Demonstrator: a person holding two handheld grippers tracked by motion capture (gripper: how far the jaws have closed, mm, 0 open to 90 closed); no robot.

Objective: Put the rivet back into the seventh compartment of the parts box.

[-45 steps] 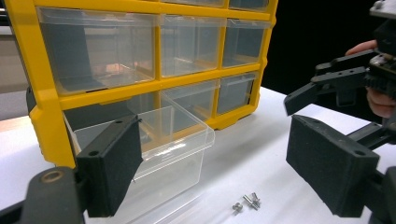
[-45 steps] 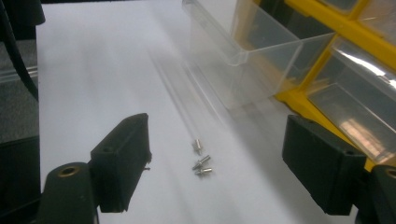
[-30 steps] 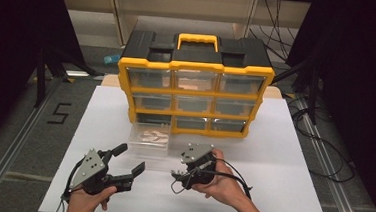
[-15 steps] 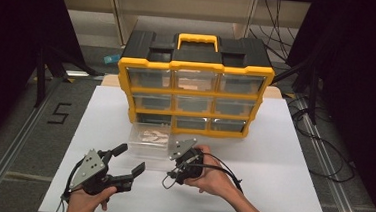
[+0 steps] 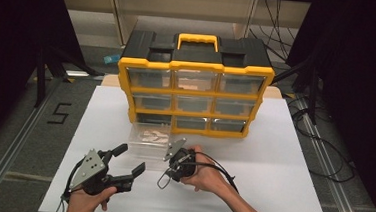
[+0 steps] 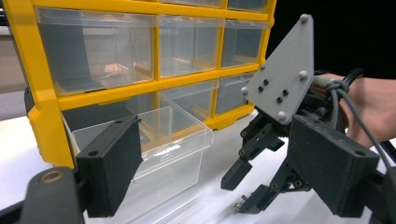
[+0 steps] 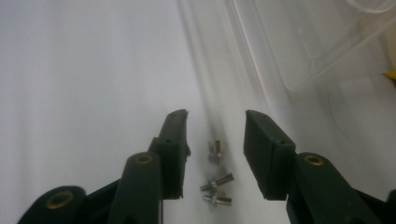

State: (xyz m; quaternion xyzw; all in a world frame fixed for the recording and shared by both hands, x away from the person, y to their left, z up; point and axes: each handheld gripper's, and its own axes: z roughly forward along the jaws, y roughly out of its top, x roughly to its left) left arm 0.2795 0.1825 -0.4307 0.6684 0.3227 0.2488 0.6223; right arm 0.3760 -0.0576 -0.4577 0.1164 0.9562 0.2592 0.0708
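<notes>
Three small metal screws (image 7: pixel 216 182) lie on the white table between the jaws of my right gripper (image 7: pixel 215 116). Its jaws have just been closing, but the pads stand clear of the screws on both sides. In the high view the right gripper (image 5: pixel 170 170) points down at the table just in front of a clear plastic drawer (image 5: pixel 148 137). From the left gripper view I see the right gripper (image 6: pixel 239 192) tilted down beside that drawer (image 6: pixel 154 144). My left gripper (image 5: pixel 129 158) rests open to the left, with nothing held.
A yellow and black drawer organizer (image 5: pixel 194 94) stands behind the drawer, its bottom-left slot (image 5: pixel 152 118) open. The white table mat (image 5: pixel 281 182) ends near the hands at the front. Cables (image 5: pixel 323 145) trail on the floor at right.
The right hand has moved left and down toward the table in front of the clear drawer. The left gripper has stayed where it was.
</notes>
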